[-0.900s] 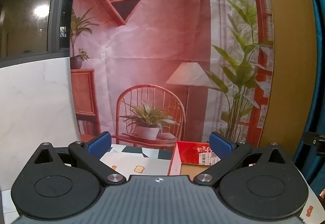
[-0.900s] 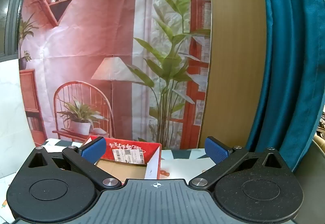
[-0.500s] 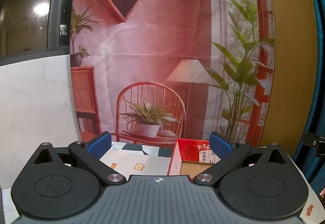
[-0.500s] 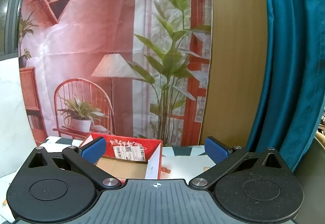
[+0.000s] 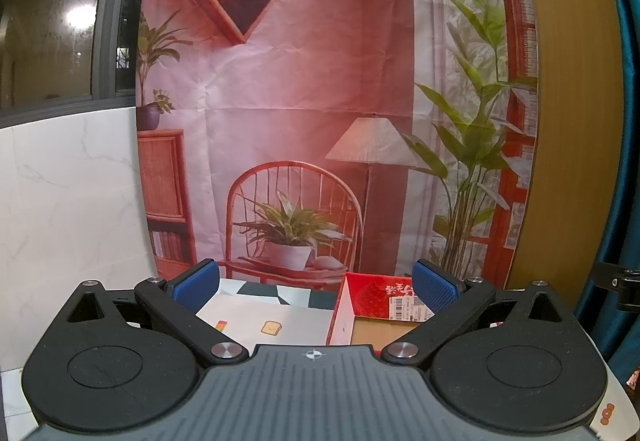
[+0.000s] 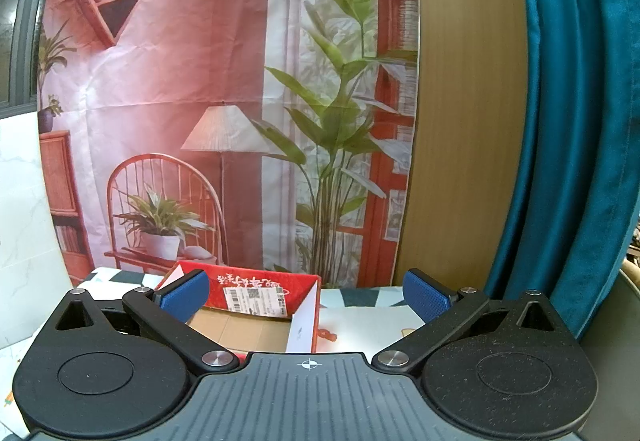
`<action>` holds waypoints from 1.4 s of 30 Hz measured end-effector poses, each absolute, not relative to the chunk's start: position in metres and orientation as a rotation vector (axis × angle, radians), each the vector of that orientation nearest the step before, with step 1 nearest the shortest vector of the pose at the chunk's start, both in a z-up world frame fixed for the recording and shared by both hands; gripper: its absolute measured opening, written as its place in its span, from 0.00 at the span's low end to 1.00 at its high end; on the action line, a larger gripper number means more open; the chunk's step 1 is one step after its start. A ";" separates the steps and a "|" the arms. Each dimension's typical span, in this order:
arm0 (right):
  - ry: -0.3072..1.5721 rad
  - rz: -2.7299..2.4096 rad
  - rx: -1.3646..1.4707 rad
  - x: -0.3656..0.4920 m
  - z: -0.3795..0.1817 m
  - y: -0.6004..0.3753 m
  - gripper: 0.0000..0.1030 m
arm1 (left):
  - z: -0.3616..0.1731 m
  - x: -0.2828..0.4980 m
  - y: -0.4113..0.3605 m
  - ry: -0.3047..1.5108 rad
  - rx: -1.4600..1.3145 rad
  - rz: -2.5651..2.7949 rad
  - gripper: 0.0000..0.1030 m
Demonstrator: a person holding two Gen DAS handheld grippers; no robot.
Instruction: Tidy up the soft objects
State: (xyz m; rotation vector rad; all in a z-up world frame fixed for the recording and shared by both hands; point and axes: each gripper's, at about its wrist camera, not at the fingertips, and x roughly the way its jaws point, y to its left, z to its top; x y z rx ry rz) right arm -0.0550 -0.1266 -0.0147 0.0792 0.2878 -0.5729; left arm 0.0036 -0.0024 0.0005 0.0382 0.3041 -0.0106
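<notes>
1. Left gripper point(image 5: 316, 283): lower centre of frame, jaws spread wide, nothing between the blue pads.
2. Right gripper point(image 6: 306, 291): likewise wide apart, holding nothing.
3. Red cardboard box point(image 6: 264, 291): open-topped, lower centre, on patterned tabletop point(image 5: 256, 317); no soft objects visible.
4. Printed backdrop point(image 5: 280, 81): upper centre.

Indoor light, moderately bright, warm pink cast off the printed backdrop point(image 5: 304, 89). Dark window point(image 5: 48, 13) at left shows a ceiling-light reflection glare spot. Strong fisheye bend at the edges: the wooden panel point(image 6: 468, 113) and teal curtain point(image 6: 576, 101) curve. Mostly sharp; the backdrop's upper-left shelf print in the right wrist view is slightly smeared. Shadows soft.
</notes>
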 end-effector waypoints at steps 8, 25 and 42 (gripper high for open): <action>0.287 -0.572 0.079 -0.055 -0.015 -0.127 1.00 | -0.001 0.003 -0.002 0.304 0.037 -0.014 1.00; 0.285 -0.570 0.079 -0.055 -0.014 -0.127 1.00 | -0.001 0.005 -0.003 0.310 0.030 -0.017 1.00; 0.281 -0.571 0.079 -0.056 -0.014 -0.128 1.00 | -0.002 0.004 -0.002 0.307 0.023 -0.022 1.00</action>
